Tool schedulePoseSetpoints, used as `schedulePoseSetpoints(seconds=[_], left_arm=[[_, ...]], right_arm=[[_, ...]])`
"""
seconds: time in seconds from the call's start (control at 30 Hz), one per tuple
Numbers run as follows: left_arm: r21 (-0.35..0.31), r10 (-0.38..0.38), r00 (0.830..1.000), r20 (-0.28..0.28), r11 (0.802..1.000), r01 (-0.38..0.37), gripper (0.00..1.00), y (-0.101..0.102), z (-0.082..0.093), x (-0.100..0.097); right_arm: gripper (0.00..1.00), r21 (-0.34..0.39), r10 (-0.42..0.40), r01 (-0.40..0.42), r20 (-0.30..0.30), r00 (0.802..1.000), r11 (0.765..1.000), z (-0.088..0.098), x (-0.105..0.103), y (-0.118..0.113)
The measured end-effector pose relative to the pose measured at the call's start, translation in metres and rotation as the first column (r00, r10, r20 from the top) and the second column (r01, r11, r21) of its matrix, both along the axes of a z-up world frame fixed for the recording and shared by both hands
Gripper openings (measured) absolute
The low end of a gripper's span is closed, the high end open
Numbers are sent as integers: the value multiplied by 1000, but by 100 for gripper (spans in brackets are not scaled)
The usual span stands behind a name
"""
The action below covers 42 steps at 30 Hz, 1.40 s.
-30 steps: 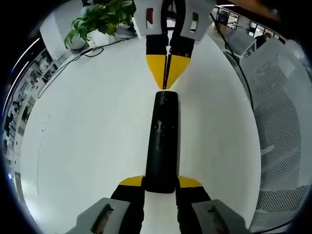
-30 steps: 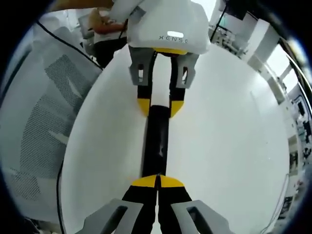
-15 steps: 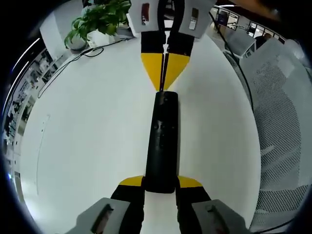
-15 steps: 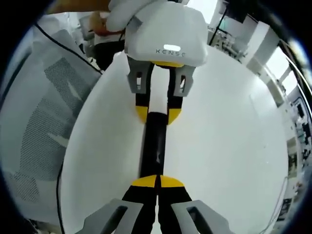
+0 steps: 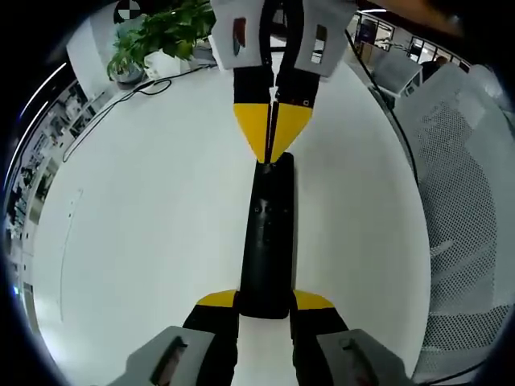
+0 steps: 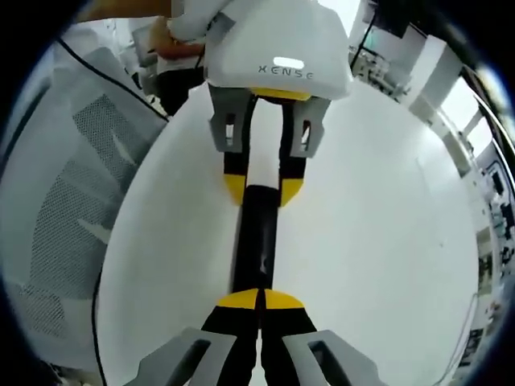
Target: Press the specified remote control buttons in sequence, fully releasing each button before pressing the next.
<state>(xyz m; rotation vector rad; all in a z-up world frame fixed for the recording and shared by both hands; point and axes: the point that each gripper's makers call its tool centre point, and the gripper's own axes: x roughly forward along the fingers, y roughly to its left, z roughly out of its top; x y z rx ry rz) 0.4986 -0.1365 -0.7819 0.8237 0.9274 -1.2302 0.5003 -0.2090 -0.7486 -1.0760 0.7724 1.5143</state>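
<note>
Black remote (image 5: pixel 268 233) lying flat mid-tabletop (image 5: pixel 153 209), well in from the edges. Left gripper (image 5: pixel 265 301) pinching its near end, one yellow tip on either side. Right gripper (image 5: pixel 272 149) at the far end, jaws pressed together, tips on the remote's top face. Same grip seen from the right gripper view: remote (image 6: pixel 256 237), left gripper (image 6: pixel 261 183). Plant (image 5: pixel 157 32) and cable (image 5: pixel 121 100) toward a far edge; mesh chair (image 5: pixel 467 201) beside the table.

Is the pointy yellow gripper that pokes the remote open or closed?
Closed. The right gripper has its yellow tips pressed together above the remote.
</note>
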Motion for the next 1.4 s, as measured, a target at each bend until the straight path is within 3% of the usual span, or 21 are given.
schedulePoseSetpoints(seconds=[1.4], left_arm=[[-3, -1, 1000, 3, 1000, 1, 23, 0, 1, 0]], right_arm=[[0, -27, 25, -26, -19, 1000, 999, -23, -1, 2]])
